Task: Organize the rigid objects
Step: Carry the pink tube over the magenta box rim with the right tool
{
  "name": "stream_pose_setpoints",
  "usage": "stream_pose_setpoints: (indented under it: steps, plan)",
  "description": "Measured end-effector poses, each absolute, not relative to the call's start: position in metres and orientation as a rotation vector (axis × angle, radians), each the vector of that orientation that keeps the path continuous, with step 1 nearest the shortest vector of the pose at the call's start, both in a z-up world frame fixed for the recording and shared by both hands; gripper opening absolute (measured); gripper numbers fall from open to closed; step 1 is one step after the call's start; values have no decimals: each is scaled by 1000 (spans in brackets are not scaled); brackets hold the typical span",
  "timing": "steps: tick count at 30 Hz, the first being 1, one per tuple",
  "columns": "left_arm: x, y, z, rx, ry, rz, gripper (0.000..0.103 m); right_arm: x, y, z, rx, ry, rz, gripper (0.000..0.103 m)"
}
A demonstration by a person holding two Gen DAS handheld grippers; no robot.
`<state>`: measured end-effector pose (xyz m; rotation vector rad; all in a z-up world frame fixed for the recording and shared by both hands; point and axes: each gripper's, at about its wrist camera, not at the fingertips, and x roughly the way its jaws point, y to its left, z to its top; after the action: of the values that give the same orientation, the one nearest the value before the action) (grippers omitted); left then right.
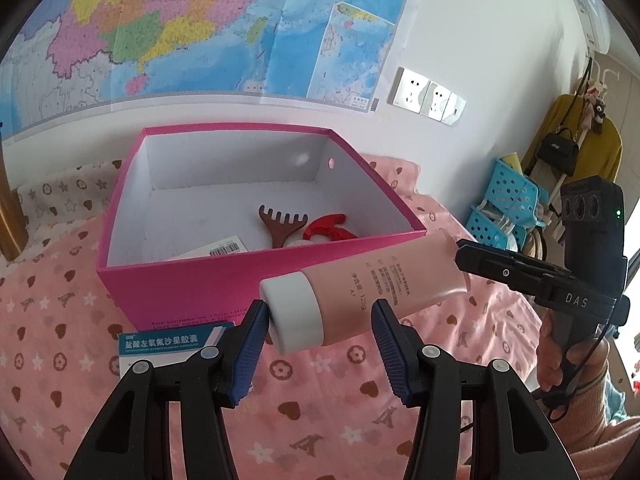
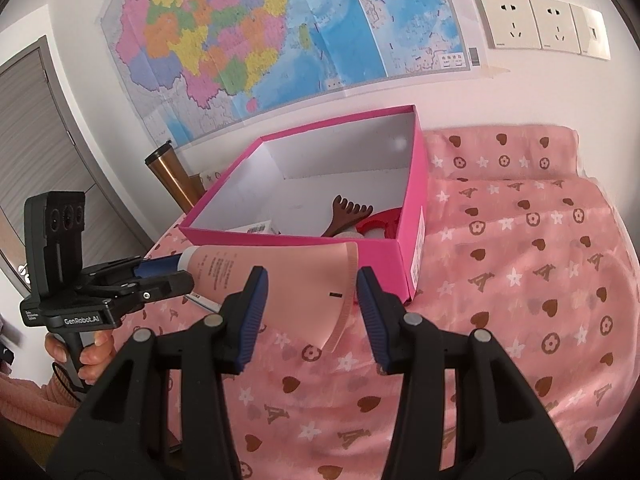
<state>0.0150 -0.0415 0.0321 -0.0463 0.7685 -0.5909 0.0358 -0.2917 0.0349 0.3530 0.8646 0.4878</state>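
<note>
Left wrist view, left to right: medicine box point(image 1: 172, 340) lies flat on the pink patterned bedspread point(image 1: 60, 320) at lower left, just against the front wall of the magenta box point(image 1: 192, 280). Left gripper point(image 1: 318, 332) sits bottom centre with its jaws around the white cap point(image 1: 294, 312) of the pink cosmetic tube point(image 1: 372, 284); left pad touches the cap, right pad looks slightly off, so I cannot tell whether it clamps. Tube hangs in the air, just in front of the box's near rim, at its right corner. Right gripper point(image 1: 460, 254) comes in from mid right, closed on the tube's crimped tail.

Inside the box, toward the near-right corner: brown comb point(image 1: 282, 220), red plastic piece point(image 1: 326, 228), a barcoded card point(image 1: 224, 246). Left and rear of the box floor are bare.

Right wrist view: the tube's flat tail point(image 2: 320, 292) fills the gap between the right gripper's pads point(image 2: 252, 312). Open bedspread right of the box.

Room: a copper tumbler point(image 2: 170, 176) left of the box, wall map point(image 1: 180, 28) upper left, sockets point(image 1: 428, 96) upper right, blue baskets point(image 1: 504, 208) far right.
</note>
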Motion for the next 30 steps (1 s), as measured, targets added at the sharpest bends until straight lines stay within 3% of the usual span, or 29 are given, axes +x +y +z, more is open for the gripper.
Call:
stream_pose_setpoints:
  steps: [30]
  plan:
    - [32, -46, 42, -17, 742, -570, 53, 54, -294, 45, 336, 828, 488, 50]
